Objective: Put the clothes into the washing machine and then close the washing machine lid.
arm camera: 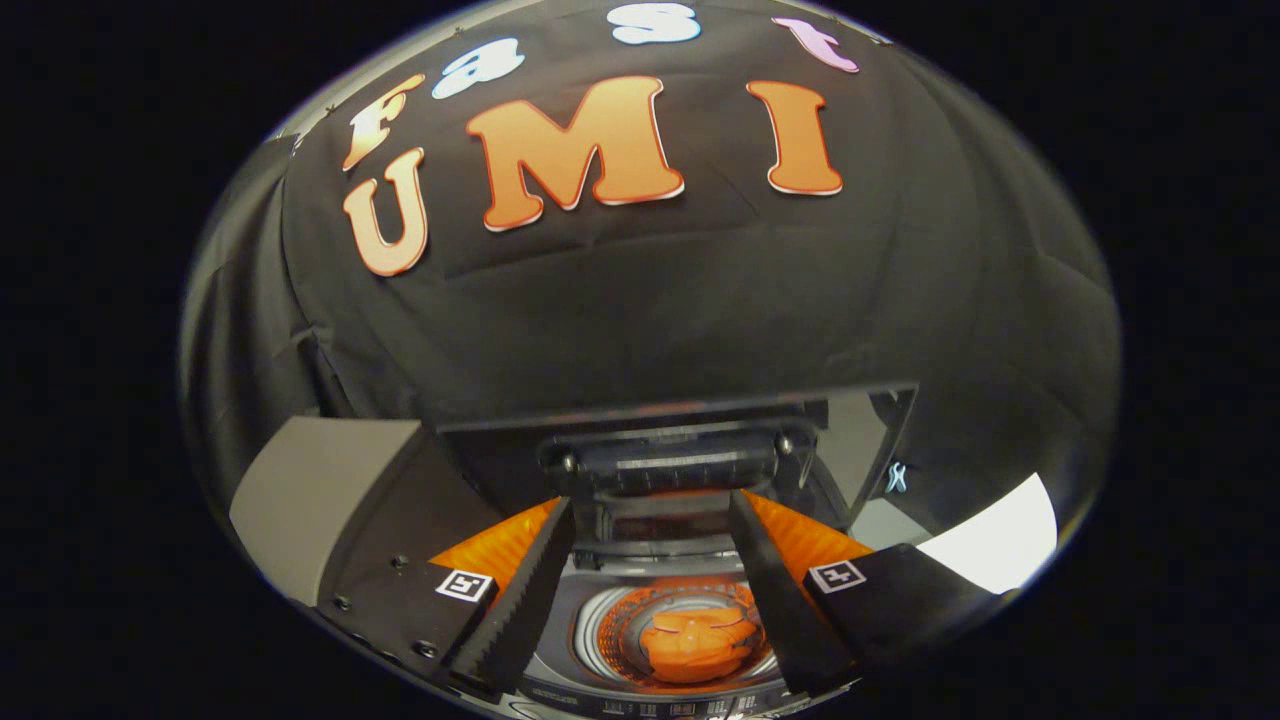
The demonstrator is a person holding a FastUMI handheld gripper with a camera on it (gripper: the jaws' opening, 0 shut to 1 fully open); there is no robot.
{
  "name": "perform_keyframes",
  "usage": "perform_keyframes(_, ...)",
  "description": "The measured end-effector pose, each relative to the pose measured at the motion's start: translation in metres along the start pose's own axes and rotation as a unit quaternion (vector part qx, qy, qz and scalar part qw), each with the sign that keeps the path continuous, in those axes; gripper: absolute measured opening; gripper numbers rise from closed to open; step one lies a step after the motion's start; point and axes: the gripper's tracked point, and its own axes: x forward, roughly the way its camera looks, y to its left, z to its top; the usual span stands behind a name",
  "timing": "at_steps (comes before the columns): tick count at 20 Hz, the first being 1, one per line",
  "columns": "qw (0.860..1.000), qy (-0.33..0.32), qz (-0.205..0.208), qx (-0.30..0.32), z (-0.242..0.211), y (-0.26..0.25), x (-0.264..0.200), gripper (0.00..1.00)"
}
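An orange garment (697, 645) lies bunched in the round drum (612, 632) of the top-loading washing machine, seen below and between my fingers. The machine's dark glass lid (680, 440) stands raised upright just beyond the fingertips, its handle bar facing me. My gripper (650, 510) is open, its two fingers spread wide over the drum opening with nothing held between them. The fingertips sit close to the lower edge of the raised lid, apart from it as far as I can tell.
The washer's grey top panel (320, 490) shows left of the fingers, and a pale surface (1000, 545) shows to the right. The black cloth booth wall (680, 300) rises behind the lid.
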Motion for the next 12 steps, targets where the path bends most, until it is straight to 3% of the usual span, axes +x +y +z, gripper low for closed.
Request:
perform_keyframes(6, 0.999, -0.037, -0.004, -0.003, 0.058, -0.002, 0.032, 0.99)
perform_keyframes(12, 1.000, -0.010, -0.007, 0.003, 0.053, -0.011, 0.075, 0.99)
